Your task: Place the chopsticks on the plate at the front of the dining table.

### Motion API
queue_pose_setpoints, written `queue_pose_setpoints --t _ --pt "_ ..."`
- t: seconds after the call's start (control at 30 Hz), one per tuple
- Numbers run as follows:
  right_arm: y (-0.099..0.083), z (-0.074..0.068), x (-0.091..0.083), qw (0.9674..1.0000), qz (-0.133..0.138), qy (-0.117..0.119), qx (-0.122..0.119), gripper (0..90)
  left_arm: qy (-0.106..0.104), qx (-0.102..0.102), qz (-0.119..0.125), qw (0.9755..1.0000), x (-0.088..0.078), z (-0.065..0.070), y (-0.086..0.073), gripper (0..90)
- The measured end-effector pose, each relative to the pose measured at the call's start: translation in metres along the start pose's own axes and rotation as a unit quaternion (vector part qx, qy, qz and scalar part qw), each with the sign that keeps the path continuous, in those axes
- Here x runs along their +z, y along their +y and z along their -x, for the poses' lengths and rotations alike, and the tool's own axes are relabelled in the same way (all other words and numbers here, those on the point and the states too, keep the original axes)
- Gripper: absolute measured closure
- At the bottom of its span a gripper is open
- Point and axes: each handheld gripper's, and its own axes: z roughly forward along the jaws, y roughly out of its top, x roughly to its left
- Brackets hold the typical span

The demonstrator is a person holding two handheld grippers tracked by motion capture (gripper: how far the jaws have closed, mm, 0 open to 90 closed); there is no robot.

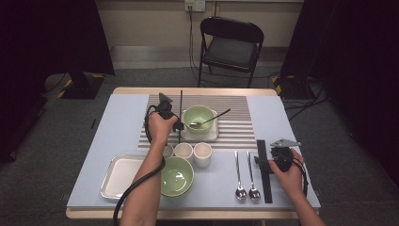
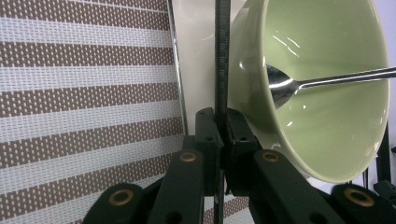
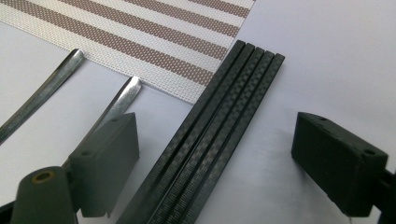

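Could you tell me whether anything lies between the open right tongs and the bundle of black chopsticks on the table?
Nothing visible does. The right tongs stand open astride the black chopsticks, one jaw on each side. The two spoons lie off to one side.

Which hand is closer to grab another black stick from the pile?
The right. The right gripper has its jaws open on either side of the pile of black sticks. The left gripper is far off by the green bowl, already shut on one black stick.
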Motion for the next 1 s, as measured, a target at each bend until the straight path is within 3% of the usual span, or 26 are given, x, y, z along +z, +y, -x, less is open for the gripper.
queue_pose_setpoints --t 1.0 --pt "0.0000 0.0000 0.0000 1.0000 0.000 0.000 0.000 14.1 0.001 0.000 -0.007 1.0000 0.0068 -0.0005 -0.0013 85.9"
